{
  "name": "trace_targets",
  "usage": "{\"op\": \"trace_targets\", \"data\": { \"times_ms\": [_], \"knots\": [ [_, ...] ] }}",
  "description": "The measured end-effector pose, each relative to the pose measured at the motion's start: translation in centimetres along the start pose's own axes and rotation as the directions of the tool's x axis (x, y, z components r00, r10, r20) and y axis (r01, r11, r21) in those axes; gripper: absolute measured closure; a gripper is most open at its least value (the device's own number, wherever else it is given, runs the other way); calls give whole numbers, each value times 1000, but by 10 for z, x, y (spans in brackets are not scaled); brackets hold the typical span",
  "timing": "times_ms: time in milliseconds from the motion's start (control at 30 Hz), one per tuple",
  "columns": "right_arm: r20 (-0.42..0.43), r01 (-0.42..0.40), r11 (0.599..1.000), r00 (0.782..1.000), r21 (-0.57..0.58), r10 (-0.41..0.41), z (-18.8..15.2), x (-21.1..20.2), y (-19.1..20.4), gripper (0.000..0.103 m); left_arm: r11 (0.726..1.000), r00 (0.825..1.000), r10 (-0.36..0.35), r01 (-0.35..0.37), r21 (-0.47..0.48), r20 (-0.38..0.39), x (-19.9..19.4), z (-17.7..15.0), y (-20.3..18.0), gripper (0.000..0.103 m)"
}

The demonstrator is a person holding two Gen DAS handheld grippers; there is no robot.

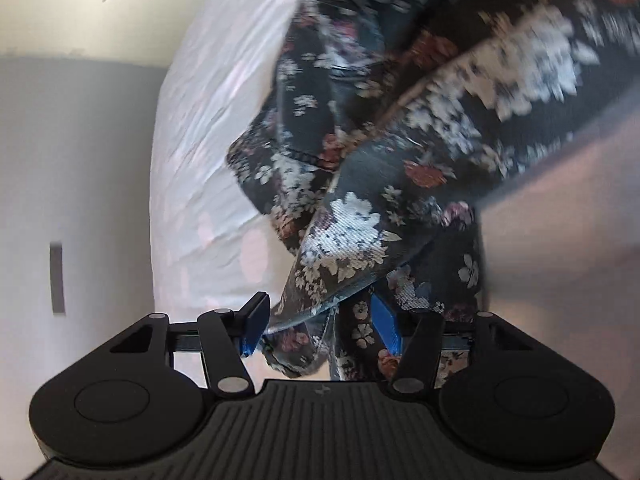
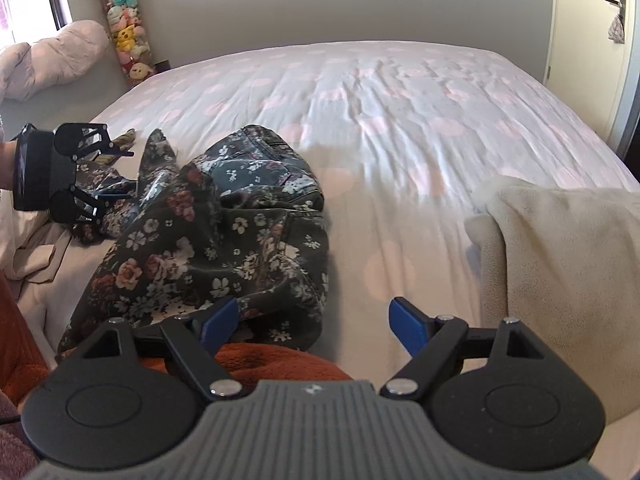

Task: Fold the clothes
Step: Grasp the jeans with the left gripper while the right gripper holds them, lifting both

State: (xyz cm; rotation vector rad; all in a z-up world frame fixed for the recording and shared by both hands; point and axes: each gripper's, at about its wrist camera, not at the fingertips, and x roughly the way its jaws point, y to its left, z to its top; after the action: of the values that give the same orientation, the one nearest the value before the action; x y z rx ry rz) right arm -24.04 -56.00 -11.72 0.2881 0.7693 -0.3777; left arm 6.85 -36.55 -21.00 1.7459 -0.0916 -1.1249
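— So, where are the clothes?

— My floral jeans (image 2: 224,232) lie crumpled on the near left part of the bed (image 2: 400,120), on its pink-dotted duvet. One leg runs left to my left gripper (image 2: 114,174).

— Is that one holding them?

— From its own camera, the left gripper (image 1: 320,326) has its blue pads spread, with folds of the floral denim (image 1: 360,216) hanging between them. I can't tell whether it pinches anything.

— And the right?

— My right gripper (image 2: 314,326) stands wide apart, holding nothing, just above the near hem and an orange cloth (image 2: 276,360). A beige blanket (image 2: 560,264) sits to its right.

— Any writing to read?

— None I can make out. A tube of plush toys (image 2: 126,32) stands in the corner.
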Motion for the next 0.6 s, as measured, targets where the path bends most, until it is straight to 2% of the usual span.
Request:
{"op": "trace_targets", "data": {
  "times_ms": [100,167,267,333,400,500,600],
  "knots": [
    [-1,3,1000,1000,18,-3,0,3,-3,18,994,1000,16,-17,107,5,12,3,-15,64],
    [1,4,1000,1000,23,-4,0,4,-3,18,998,1000,16,-14,59,-25,19,7,-15,88],
    [1,11,1000,1000,26,-11,0,4,-4,18,996,998,47,-50,-75,-45,12,5,1,100],
    [1,20,1000,1000,23,-20,0,4,-4,18,982,996,72,-81,-173,-57,5,2,15,102],
    [3,37,999,999,22,-37,-1,4,-6,18,955,992,101,-119,-271,-82,-8,-7,34,102],
    [13,45,998,999,31,-46,0,4,-7,18,902,976,151,-200,-382,-157,-33,-29,65,102],
    [32,35,999,999,27,-36,2,3,-3,18,822,952,161,-276,-498,-261,-59,-66,97,102]
  ]
}}
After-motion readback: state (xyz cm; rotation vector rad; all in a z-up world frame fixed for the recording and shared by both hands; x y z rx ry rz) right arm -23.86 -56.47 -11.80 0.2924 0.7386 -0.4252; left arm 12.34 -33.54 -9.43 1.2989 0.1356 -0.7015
